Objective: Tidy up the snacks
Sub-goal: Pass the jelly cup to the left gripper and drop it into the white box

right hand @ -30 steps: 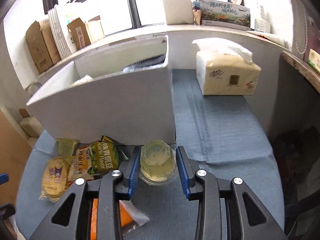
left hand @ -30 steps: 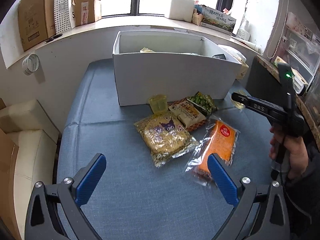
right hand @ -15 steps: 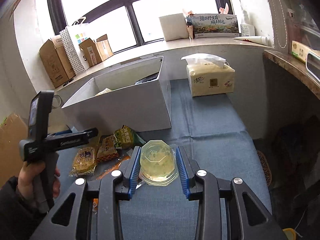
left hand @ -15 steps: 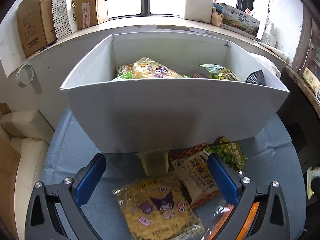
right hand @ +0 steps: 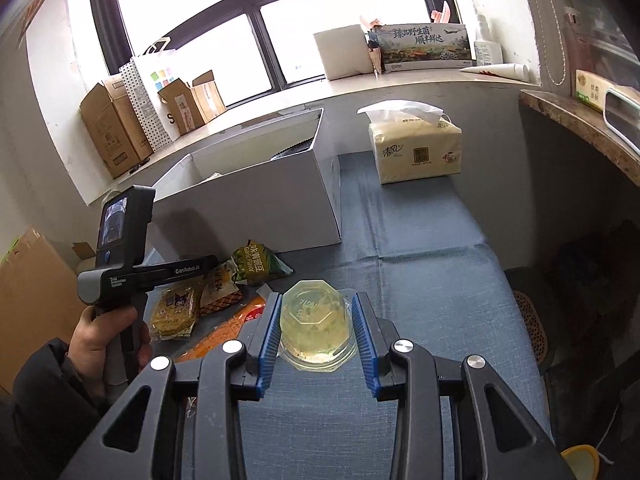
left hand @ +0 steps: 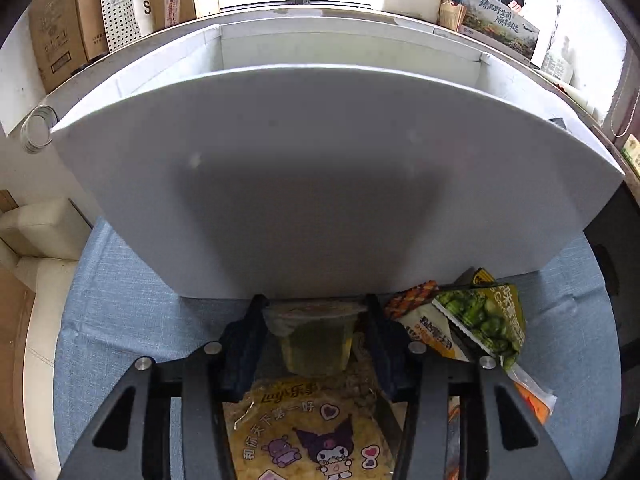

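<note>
The jelly cup (left hand: pixel 316 340) at the foot of the white box (left hand: pixel 320 184) now sits between the left gripper (left hand: pixel 316 332) jaws, which were wide a second ago and are closing on it, so a second pickup begins; the right gripper (right hand: pixel 316 332) clamps another jelly cup (right hand: pixel 316 326); snack packets (left hand: pixel 476 320) lie at three o'clock; the box's contents are hidden.

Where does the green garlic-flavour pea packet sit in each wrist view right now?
Left wrist: green garlic-flavour pea packet lower right, at the box's front wall.
Right wrist: left of centre, on the blue cloth before the box.
Shared landmark: large white cardboard box.
</note>
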